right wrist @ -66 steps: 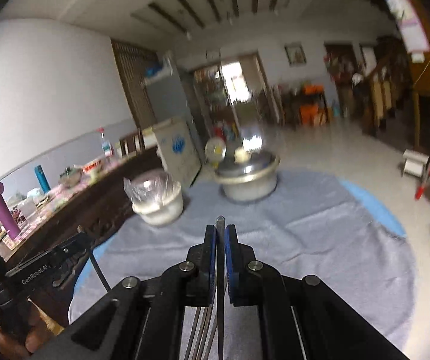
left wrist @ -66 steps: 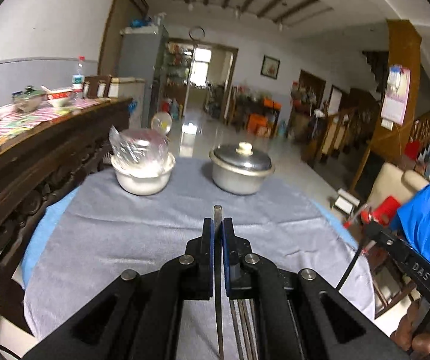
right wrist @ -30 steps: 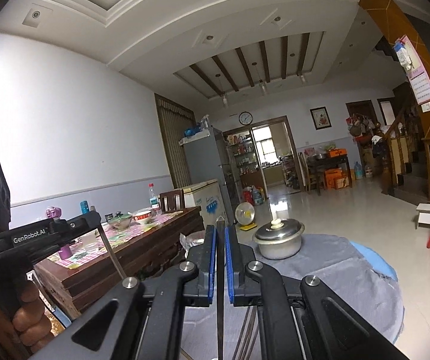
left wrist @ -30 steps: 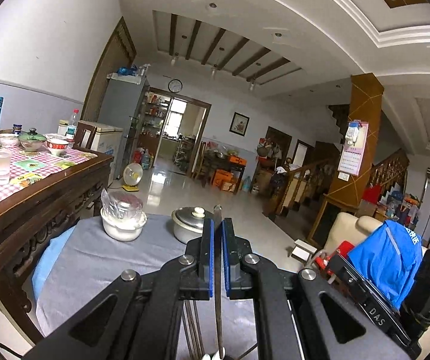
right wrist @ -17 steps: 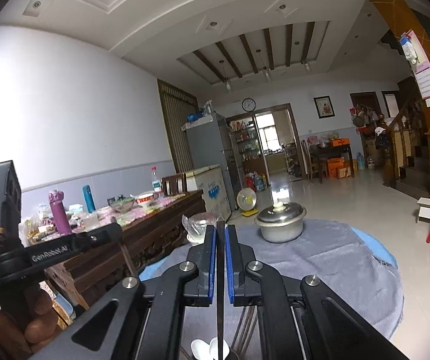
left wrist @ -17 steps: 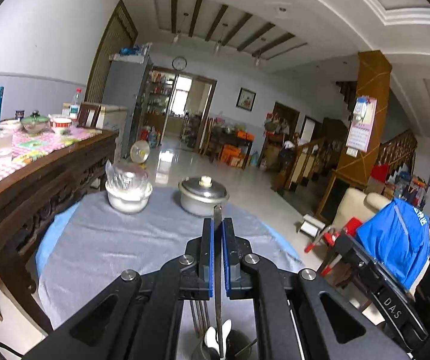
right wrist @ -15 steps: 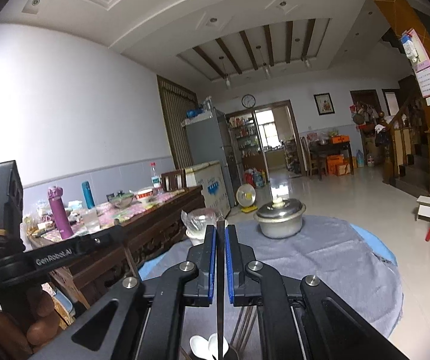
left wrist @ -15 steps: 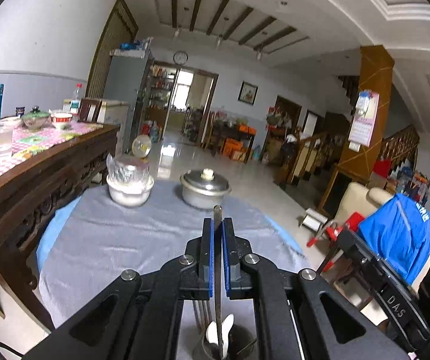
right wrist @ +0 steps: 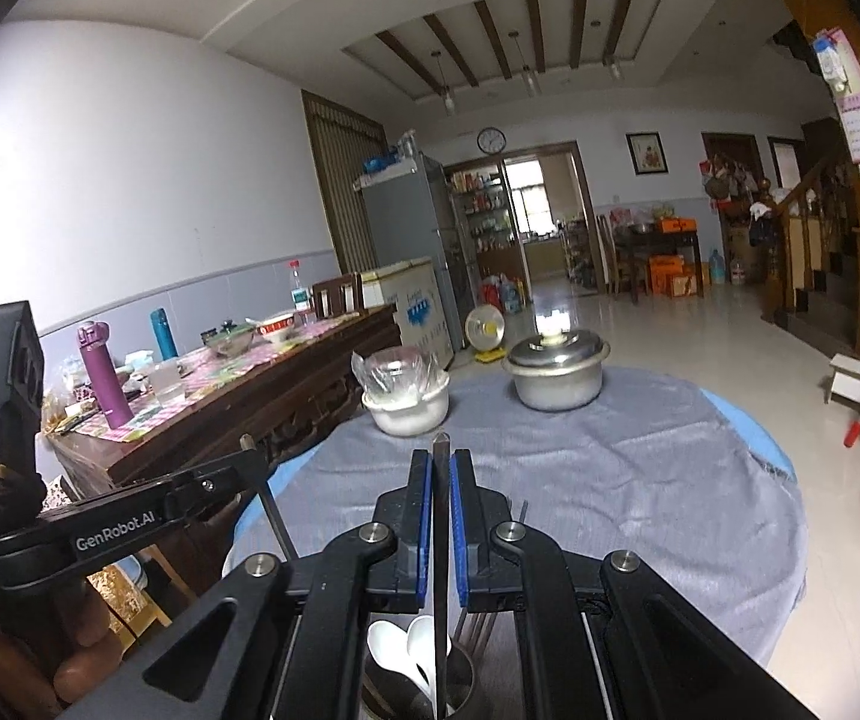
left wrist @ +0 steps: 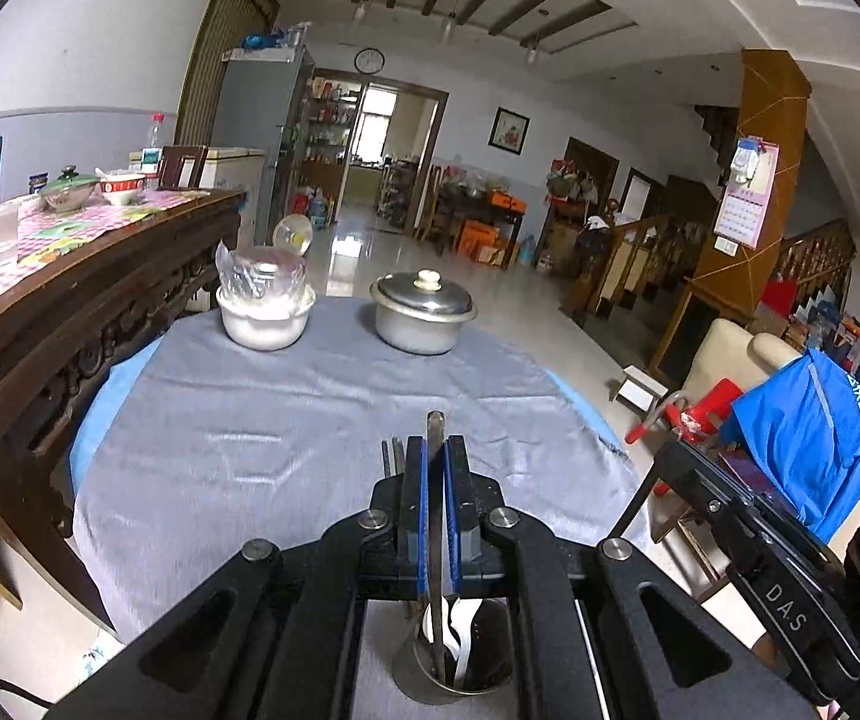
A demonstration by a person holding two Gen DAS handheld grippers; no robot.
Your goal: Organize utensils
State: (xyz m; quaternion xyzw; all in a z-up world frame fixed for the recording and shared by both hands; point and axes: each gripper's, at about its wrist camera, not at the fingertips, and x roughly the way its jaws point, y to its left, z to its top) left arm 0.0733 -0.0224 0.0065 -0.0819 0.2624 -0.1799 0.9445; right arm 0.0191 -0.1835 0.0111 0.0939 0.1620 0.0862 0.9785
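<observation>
My left gripper (left wrist: 436, 450) is shut on a thin flat metal utensil (left wrist: 434, 426). That utensil runs down between the blue pads into a steel utensil holder (left wrist: 411, 681) that has white spoons (left wrist: 460, 618) in it. My right gripper (right wrist: 442, 462) is shut on a second thin metal utensil (right wrist: 442, 441) with a pointed top end. Its lower end reaches into the same holder (right wrist: 469, 687), beside the white spoons (right wrist: 402, 642). Other metal handles (left wrist: 390, 456) stand up just left of the left fingers. Both grippers hang close together over the holder.
A grey cloth (left wrist: 249, 420) covers the round table. At its far side stand a white bowl with a plastic-wrapped lid (left wrist: 264, 312) and a lidded aluminium pot (left wrist: 420, 315). A dark wooden sideboard (left wrist: 69, 300) runs along the left. A chair with a blue jacket (left wrist: 802, 438) stands at the right.
Both grippers have sunk and tipped downward while staying shut. The holder with white spoons has come into view under them, and the held utensils now reach down into it.
</observation>
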